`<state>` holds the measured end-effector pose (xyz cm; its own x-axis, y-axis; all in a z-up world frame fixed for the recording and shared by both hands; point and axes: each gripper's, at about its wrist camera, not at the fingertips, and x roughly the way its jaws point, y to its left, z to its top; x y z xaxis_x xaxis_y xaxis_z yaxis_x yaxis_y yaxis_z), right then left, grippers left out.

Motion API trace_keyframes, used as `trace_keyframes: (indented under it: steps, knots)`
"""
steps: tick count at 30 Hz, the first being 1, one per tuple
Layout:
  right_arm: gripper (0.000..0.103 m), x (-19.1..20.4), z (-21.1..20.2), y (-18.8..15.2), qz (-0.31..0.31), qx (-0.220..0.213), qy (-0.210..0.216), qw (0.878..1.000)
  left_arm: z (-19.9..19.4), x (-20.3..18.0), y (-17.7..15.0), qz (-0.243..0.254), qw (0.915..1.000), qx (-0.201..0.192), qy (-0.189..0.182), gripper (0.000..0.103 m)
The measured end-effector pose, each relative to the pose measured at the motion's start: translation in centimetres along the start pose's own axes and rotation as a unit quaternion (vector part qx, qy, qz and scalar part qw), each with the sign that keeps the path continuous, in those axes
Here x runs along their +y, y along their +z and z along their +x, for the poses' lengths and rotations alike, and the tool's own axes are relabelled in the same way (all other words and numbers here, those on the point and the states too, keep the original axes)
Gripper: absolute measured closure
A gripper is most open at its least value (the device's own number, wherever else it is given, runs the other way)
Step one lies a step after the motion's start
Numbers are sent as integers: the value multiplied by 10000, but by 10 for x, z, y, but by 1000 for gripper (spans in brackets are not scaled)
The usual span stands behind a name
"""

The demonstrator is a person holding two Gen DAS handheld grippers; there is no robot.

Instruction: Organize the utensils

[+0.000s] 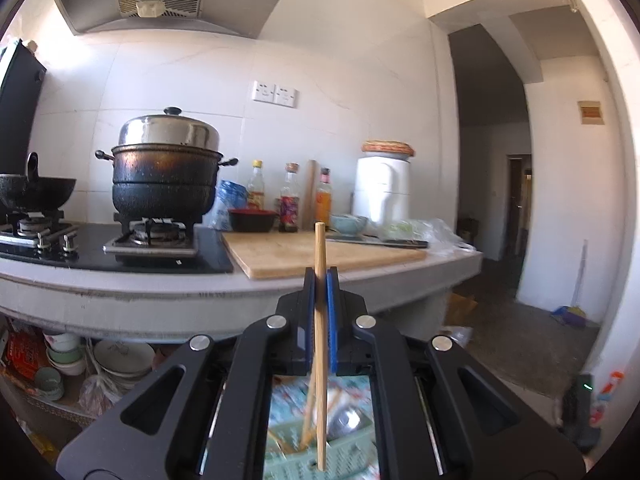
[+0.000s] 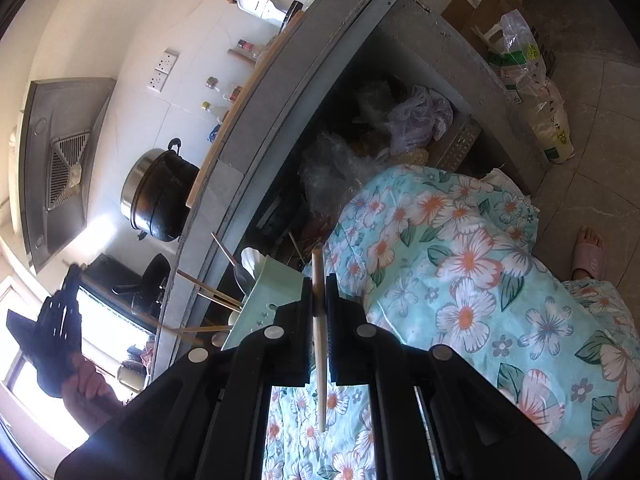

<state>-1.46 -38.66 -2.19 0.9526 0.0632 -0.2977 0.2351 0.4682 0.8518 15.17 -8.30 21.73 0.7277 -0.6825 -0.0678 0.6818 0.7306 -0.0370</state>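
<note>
My left gripper [image 1: 321,274] is shut on a wooden chopstick [image 1: 320,336] that stands upright between its blue pads, its lower end over a pale green utensil basket [image 1: 296,456] seen blurred below. My right gripper [image 2: 319,282] is shut on another wooden chopstick [image 2: 320,352]. The green utensil basket [image 2: 266,300] lies just left of the right gripper, with several chopsticks [image 2: 208,290] and a spoon [image 2: 242,276] sticking out of it. The left gripper's body [image 2: 52,320] shows at the far left of the right wrist view, held by a hand.
A grey counter [image 1: 160,288] holds a gas stove [image 1: 120,248], a black steamer pot [image 1: 164,176], a wok [image 1: 36,192], a wooden cutting board [image 1: 320,254], bottles [image 1: 290,200] and a white appliance [image 1: 382,190]. Bowls [image 1: 116,360] sit under the counter. Flowered cloth [image 2: 480,280] covers the person's lap.
</note>
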Motion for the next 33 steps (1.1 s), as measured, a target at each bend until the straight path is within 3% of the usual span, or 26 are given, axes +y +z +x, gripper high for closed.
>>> trace_keyframes:
  steps: [3,10,17,20,24,28,33]
  knots:
    - [97,-1,2,1,-5,13,-14,10000,27,1,-5,60,9995,-3,312,99]
    - [97,-7,10,1,55,86,-58,9999,79,25,-31,-246,9978,280,548,99]
    - [97,-7,11,2,19,86,-97,9999,104,44,-70,-816,9921,855,418,96]
    - [97,-3,10,3,-45,61,-91,9999,95,45,-74,-867,9916,846,444,72]
    - [97,14,5,7,-289,-11,-21,9996,66,44,-70,-838,9930,588,582,51]
    - [97,47,-1,19,-709,-161,207,9971,33,41,-69,-837,9934,441,645,37]
    - [97,103,-12,43,-1350,-473,628,9877,-9,41,-81,-799,9930,533,681,23]
